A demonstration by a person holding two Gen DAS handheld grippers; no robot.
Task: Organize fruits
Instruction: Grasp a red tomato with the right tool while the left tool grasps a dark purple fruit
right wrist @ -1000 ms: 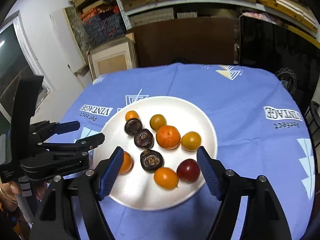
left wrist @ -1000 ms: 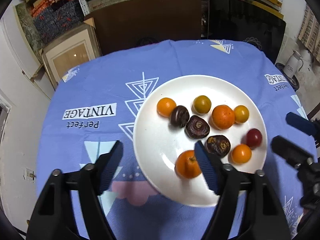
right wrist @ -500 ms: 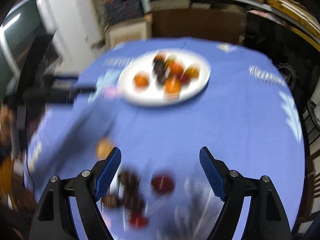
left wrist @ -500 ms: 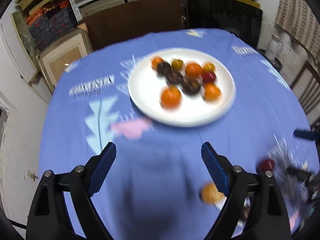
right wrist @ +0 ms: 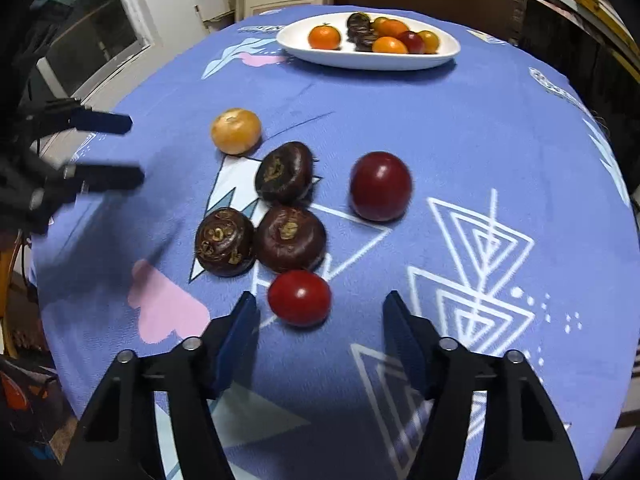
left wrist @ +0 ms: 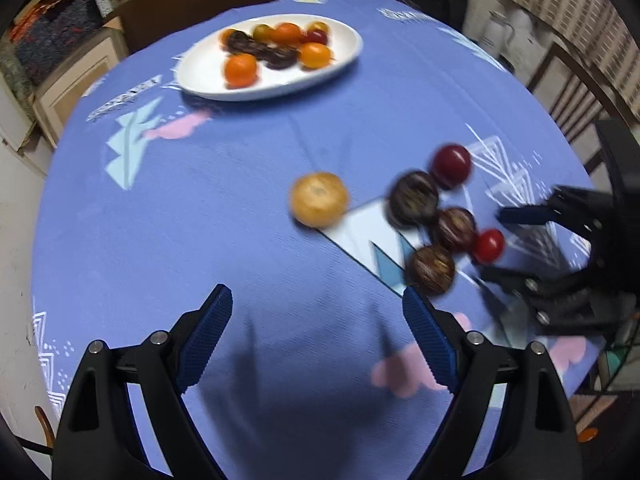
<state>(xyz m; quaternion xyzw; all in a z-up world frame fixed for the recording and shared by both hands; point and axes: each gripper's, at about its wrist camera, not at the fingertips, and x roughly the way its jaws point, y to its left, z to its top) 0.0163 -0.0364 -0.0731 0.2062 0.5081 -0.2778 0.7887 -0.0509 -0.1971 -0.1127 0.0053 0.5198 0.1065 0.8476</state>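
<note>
Loose on the blue tablecloth [right wrist: 460, 128] lie six fruits: three dark brown water chestnuts [right wrist: 285, 172] [right wrist: 225, 241] [right wrist: 290, 237], two red tomatoes, a large dark one [right wrist: 380, 186] and a small bright one [right wrist: 299, 298], and one pale yellow-orange fruit [right wrist: 236, 131]. One white plate [right wrist: 376, 62] holds more: about five orange or yellow fruits, one red, and some dark ones too bunched to count.

Desk [right wrist: 460, 128]: you see a round top under a blue patterned cloth.
Far side: white plate [right wrist: 448, 54] of fruit.
Near side: yellow fruit [right wrist: 236, 131], three dark brown fruits [right wrist: 285, 172], two red fruits [right wrist: 380, 186], loose on the cloth.
</note>
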